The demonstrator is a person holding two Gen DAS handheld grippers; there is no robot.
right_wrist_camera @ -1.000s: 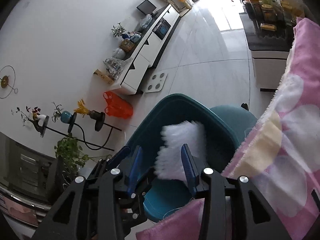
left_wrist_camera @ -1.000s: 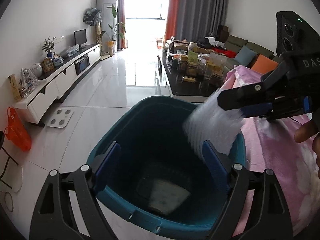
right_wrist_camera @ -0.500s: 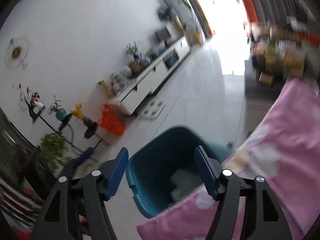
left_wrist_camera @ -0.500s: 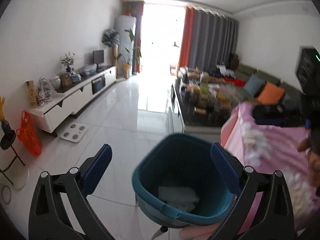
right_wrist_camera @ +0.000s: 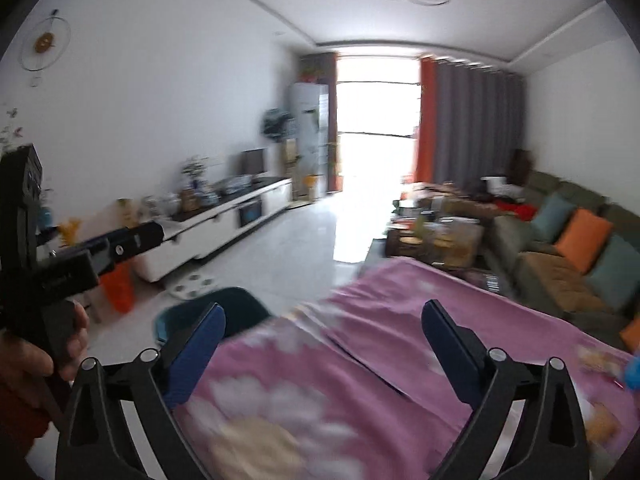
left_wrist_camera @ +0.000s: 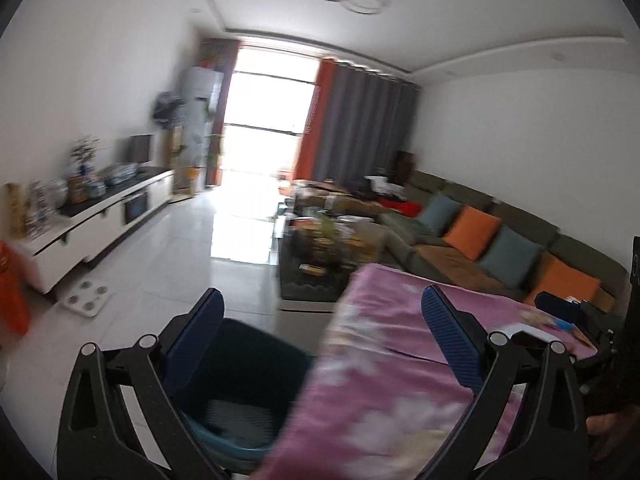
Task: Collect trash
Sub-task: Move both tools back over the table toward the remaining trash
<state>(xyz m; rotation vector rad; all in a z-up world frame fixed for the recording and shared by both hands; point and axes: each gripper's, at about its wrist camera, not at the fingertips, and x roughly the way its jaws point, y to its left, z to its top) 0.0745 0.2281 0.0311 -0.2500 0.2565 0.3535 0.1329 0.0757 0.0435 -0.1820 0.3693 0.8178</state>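
The teal bin point(left_wrist_camera: 256, 356) stands on the floor beside the table, low in both wrist views point(right_wrist_camera: 248, 304). A pale piece of trash point(left_wrist_camera: 240, 416) lies at its bottom. My left gripper point(left_wrist_camera: 320, 304) is raised above the bin's rim and the table edge, open and empty. My right gripper point(right_wrist_camera: 324, 312) hovers over the pink flowered cloth point(right_wrist_camera: 360, 364), jaws opening with nothing between them. In the right wrist view a hand point(right_wrist_camera: 36, 356) holds the left gripper at the left edge. White and blue scraps point(left_wrist_camera: 536, 328) lie on the cloth at the right.
A cluttered dark coffee table point(left_wrist_camera: 320, 260) stands beyond the pink cloth. A green sofa point(left_wrist_camera: 460, 236) with orange and teal cushions runs along the right wall. On the left are a white TV cabinet point(left_wrist_camera: 100, 216), a floor scale point(left_wrist_camera: 86, 294) and an orange bag point(left_wrist_camera: 10, 292).
The right gripper let the white fluffy trash drop into the bin and opened wide. Both grippers rose and tilted up from the bin toward the room, the right one rolling level.
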